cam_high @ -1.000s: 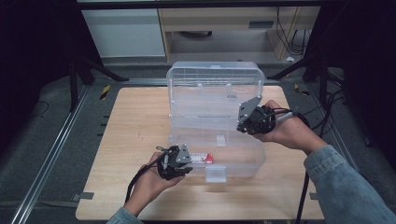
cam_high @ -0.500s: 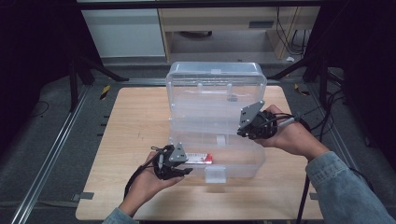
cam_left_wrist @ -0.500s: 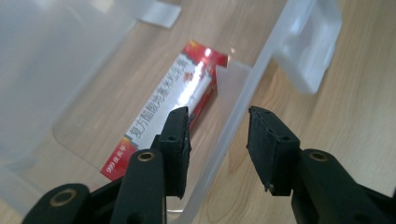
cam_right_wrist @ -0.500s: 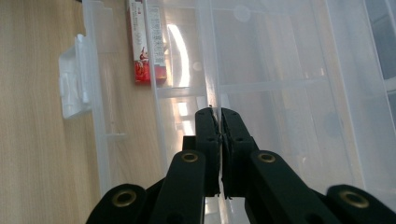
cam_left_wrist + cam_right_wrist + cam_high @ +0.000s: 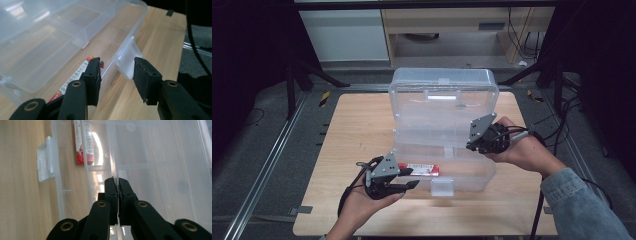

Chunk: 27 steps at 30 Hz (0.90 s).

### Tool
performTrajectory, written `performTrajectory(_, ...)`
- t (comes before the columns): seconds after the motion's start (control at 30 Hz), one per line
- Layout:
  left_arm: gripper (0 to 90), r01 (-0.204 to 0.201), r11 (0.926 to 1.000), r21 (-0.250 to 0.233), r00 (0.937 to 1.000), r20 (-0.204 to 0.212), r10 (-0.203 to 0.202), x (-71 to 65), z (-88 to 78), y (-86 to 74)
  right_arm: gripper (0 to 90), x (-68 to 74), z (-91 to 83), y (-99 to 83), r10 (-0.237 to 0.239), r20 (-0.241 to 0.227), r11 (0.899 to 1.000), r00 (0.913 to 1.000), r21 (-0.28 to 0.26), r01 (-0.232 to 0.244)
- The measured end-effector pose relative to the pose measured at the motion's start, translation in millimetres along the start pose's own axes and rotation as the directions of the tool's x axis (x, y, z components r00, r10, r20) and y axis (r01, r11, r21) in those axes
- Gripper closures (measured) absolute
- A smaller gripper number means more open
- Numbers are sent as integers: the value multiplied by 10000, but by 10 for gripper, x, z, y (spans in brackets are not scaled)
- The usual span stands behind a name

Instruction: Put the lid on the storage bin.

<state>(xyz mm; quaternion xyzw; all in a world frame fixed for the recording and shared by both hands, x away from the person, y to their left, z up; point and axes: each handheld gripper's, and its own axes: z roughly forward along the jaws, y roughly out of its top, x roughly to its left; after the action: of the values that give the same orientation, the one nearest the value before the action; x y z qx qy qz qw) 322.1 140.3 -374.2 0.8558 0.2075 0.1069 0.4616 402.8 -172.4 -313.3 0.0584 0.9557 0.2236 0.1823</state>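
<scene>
A clear plastic box (image 5: pixel 464 172) stands on the wooden table with its lid (image 5: pixel 442 100) raised upright. My right gripper (image 5: pixel 471 145) is shut on the lid's right edge; in the right gripper view its jaws (image 5: pixel 117 180) pinch the thin clear wall. A red and white packet (image 5: pixel 422 170) lies in the box's front compartment. My left gripper (image 5: pixel 413 178) is at the box's front left corner. Its jaws have just been opening and press on nothing. In the left gripper view (image 5: pixel 117 62) the box's front wall and latch tab (image 5: pixel 128 62) show through the gap, with the packet (image 5: pixel 75 77) behind the left jaw.
The box takes up the table's middle and back. Bare wood (image 5: pixel 357 125) lies to its left and along the front edge. Metal rails (image 5: pixel 277 150) and dark stands flank the table. Cables trail from both grippers.
My left gripper has opened and drawn back a little to the left, away from the packet, which stays in the box. The right gripper keeps its hold on the lid.
</scene>
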Motion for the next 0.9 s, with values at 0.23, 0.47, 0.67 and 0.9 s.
performTrajectory(0.23, 583, 358, 9974, -622, 9992, -126, -366, 108, -190, 86, 869, 79, 15, -40, -13, -113, 10000, 9999, -47, 12)
performTrajectory(0.47, 632, 910, 9855, -1436, 9937, -519, -993, 317, -315, 151, 863, 116, 24, -65, 82, -83, 9999, 9999, -137, -83)
performTrajectory(0.67, 648, 1160, 9807, -1573, 9855, -1048, -1334, 575, -303, 278, 858, 157, 30, -81, 57, -34, 9999, 10000, -135, -58)
performTrajectory(0.9, 690, 1469, 9730, -1778, 9708, -1626, -1763, 868, -207, 399, 853, 205, 47, -106, 84, -139, 9999, 9999, -120, -86)
